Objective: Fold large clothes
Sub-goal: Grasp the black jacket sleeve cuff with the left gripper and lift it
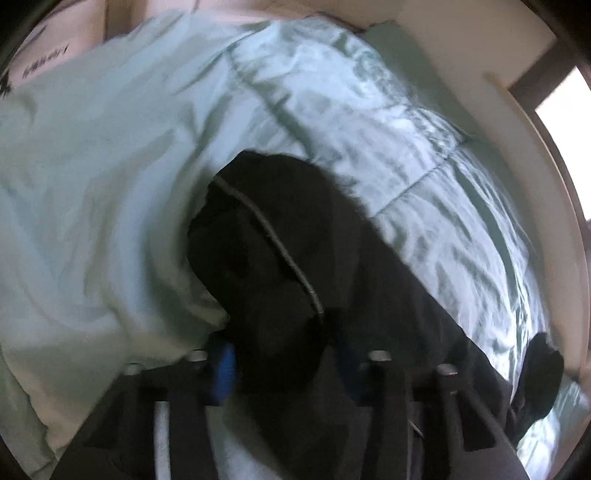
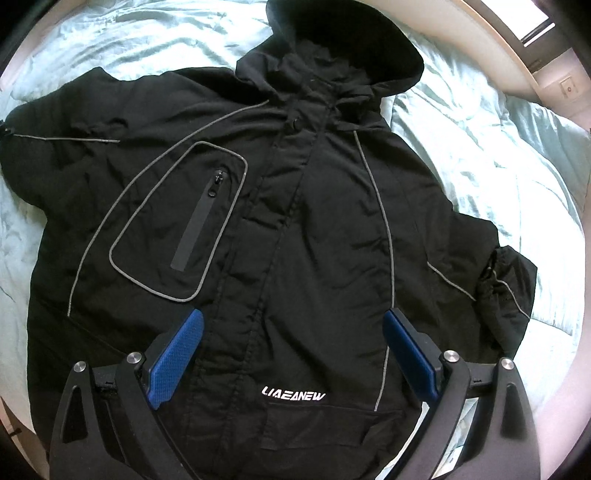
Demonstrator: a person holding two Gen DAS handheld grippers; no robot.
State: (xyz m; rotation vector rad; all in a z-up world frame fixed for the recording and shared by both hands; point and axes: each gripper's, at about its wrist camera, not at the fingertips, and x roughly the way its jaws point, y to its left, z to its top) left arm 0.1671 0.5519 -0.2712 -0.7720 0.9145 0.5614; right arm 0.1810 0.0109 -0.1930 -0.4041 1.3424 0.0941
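A black hooded jacket [image 2: 295,221] with grey piping lies face up and spread on a pale green bed cover [image 2: 480,147], hood at the far end. My right gripper [image 2: 293,332] is open wide and empty, hovering above the jacket's lower front near its white logo [image 2: 293,396]. In the left wrist view my left gripper [image 1: 284,354] is shut on a bunched part of the jacket [image 1: 273,236], a sleeve by its grey piping, held between the blue pads [image 1: 221,373]. The view is blurred.
The green bed cover [image 1: 110,184] fills most of the left view. A pale bed frame edge [image 1: 517,122] runs along the right. A window [image 2: 517,14] and a wall switch [image 2: 569,88] lie beyond the bed at the far right.
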